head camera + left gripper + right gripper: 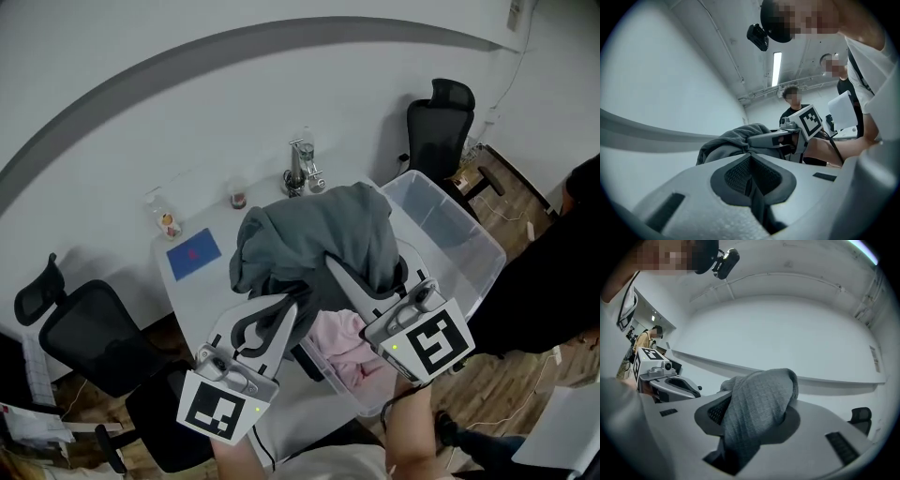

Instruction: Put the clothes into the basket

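A large grey garment [319, 234] hangs bunched in the air over the white table [192, 291] and the near end of the clear plastic basket [473, 239]. My left gripper [292, 305] comes at it from the lower left and is shut on a thin fold of it [751, 159]. My right gripper [336, 265] is shut on a thick wad of the same grey cloth [759, 404], which spills over its jaws. A pink garment [342, 342] lies in the basket's near end, under the right gripper.
At the table's far side lie a blue card [192, 253], small bottles [169, 223] and metal items [300, 169]. Black office chairs stand at the back right [441, 122] and near left [84, 337]. A person in black [553, 281] stands right of the basket.
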`<act>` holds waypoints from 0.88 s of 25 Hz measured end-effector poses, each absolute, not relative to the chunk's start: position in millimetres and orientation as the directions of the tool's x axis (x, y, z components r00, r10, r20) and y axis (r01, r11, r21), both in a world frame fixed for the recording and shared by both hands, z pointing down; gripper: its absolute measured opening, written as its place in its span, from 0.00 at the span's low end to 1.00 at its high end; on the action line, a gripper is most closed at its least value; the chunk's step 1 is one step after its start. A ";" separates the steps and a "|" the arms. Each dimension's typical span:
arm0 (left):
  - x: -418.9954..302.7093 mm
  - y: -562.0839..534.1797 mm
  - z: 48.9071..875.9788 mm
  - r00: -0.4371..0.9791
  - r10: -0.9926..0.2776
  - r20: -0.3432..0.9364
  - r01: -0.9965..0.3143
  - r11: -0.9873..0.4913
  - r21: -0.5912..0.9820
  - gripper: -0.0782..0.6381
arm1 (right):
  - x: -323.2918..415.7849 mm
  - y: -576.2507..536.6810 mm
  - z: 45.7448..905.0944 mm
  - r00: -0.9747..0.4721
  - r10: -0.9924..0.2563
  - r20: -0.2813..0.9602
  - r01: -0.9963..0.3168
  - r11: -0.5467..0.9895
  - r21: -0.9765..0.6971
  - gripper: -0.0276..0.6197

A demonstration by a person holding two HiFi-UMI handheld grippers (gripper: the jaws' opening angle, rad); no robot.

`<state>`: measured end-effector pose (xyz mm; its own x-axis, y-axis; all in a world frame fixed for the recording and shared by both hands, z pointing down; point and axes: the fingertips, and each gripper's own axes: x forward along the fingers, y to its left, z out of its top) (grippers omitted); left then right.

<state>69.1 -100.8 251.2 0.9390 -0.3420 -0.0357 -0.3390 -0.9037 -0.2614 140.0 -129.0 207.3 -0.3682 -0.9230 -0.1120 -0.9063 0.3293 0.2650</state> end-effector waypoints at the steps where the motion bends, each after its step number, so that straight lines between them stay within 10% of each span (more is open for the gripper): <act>1: 76.6 -98.5 251.3 0.943 -0.331 -0.033 -0.327 -0.907 -0.266 0.12 | 147.7 -127.1 207.4 -0.360 -0.926 -0.116 -0.910 0.321 0.261 0.27; 22: 195.6 -73.9 282.0 0.993 -0.110 0.029 -0.101 -0.967 -0.232 0.12 | 305.3 -75.1 254.2 -0.062 -0.995 -0.076 -0.981 0.047 0.187 0.24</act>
<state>195.6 -73.9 282.0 0.9935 -0.1102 0.0289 -0.1005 -0.9674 -0.2323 305.3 -75.1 254.2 -0.0618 -0.9952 -0.0762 -0.9813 0.0467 0.1866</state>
